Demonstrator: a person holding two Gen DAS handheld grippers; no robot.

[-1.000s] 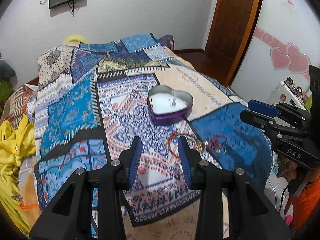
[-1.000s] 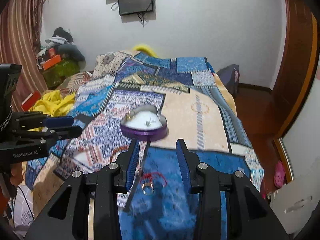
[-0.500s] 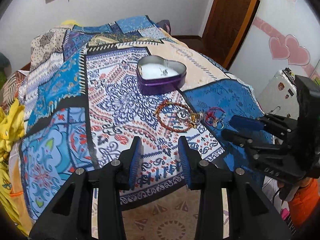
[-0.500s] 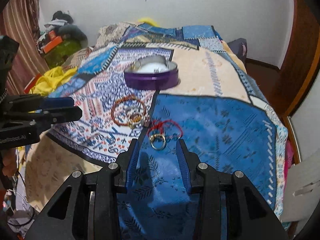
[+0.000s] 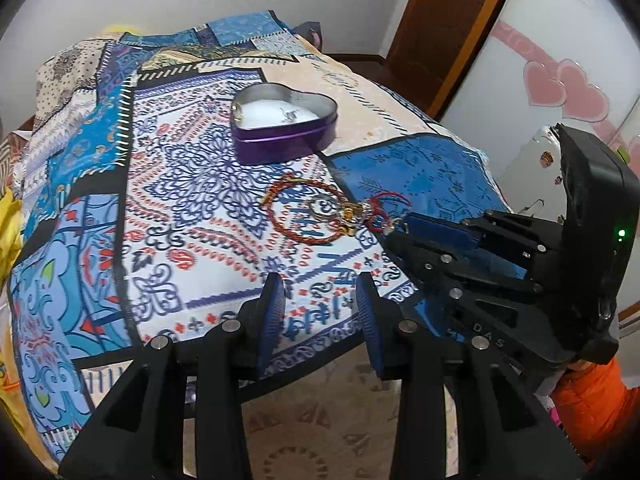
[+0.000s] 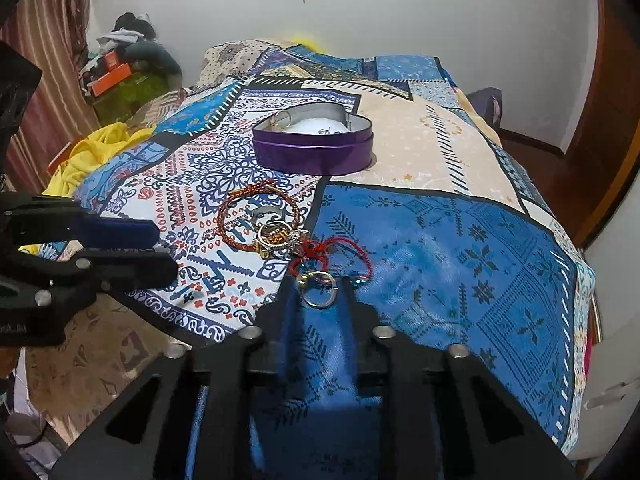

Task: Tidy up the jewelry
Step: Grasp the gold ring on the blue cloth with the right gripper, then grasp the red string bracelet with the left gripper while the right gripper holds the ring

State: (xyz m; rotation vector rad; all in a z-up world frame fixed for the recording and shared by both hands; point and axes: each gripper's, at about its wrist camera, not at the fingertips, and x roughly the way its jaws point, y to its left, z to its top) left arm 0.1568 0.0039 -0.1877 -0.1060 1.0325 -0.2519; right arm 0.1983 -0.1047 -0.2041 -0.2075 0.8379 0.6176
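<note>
With its jaws apart, the right gripper [image 6: 318, 294] straddles the gold ring on a red cord [image 6: 319, 282], at 6 o'clock from the purple heart-shaped tin [image 6: 314, 148] on the patchwork bedspread [image 6: 460, 240]; the pick-up seems underway, needing closure, while the released left gripper [image 5: 318, 300] waits.

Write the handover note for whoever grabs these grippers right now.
Left gripper: open, empty, above the bedspread's near edge.
Right gripper: open, fingers flanking the gold ring on the red cord, not yet shut.
Heart tin: lid off, a few small pieces already inside.
Left to move: braided bracelet, ring cluster, red cord with ring, all lying in front of the tin.
</note>
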